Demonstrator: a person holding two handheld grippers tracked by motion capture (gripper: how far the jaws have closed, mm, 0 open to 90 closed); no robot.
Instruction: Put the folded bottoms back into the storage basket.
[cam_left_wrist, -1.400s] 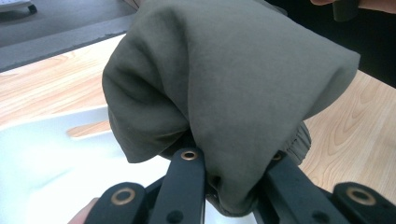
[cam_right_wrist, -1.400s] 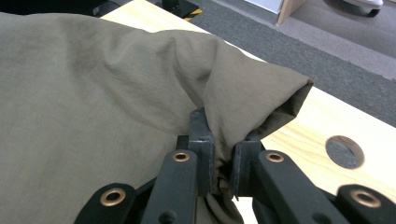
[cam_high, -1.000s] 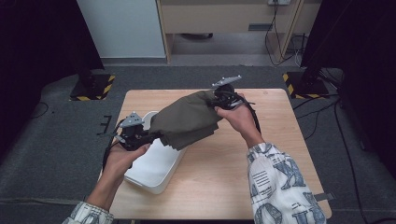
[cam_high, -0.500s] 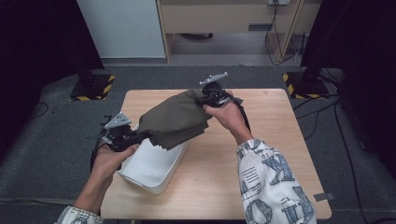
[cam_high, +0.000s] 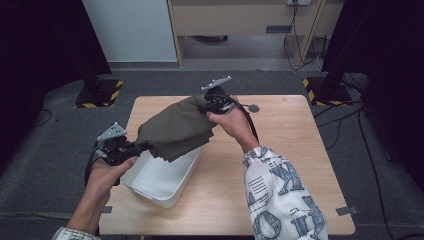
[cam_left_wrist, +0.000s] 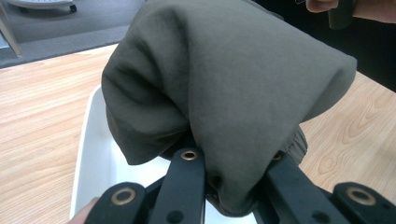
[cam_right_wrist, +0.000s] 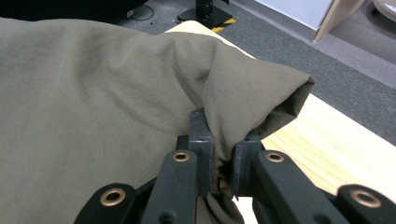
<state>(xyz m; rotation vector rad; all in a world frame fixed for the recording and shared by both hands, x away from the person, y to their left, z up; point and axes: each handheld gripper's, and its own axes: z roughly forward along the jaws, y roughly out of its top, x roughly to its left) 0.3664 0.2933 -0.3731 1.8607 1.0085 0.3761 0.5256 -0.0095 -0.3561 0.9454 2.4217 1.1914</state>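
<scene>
The olive cloth (cam_high: 175, 129) hangs stretched between the two tongs, above the white tub (cam_high: 165, 175) and clear of the desk (cam_high: 295, 165). The left tongs (cam_high: 142, 147) are clamped tight on a bunched lower corner of it; in the left gripper view the fabric (cam_left_wrist: 233, 93) is gathered in folds between the black jaws and balloons up in front of them. The right tongs (cam_high: 206, 109) are likewise closed on a pinch of cloth at the far, higher end, and the right gripper view shows a hemmed edge (cam_right_wrist: 280, 93) flaring out just past the jaw tips.

Holding two opposite ends this way probably serves to keep the cloth spread and off the desk, so it can be carried as one piece rather than dragged. The slant, right end high and left end low, lets the slack belly sag between the tongs towards the tub below the left tongs. Whether the lowest fold already touches the tub's rim is hard to tell from the high view; it looks just above it.

Beyond the tongs, each hand (cam_high: 107, 172) comes in from the near side, the right one (cam_high: 231, 124) in a patterned sleeve (cam_high: 280, 195).
</scene>
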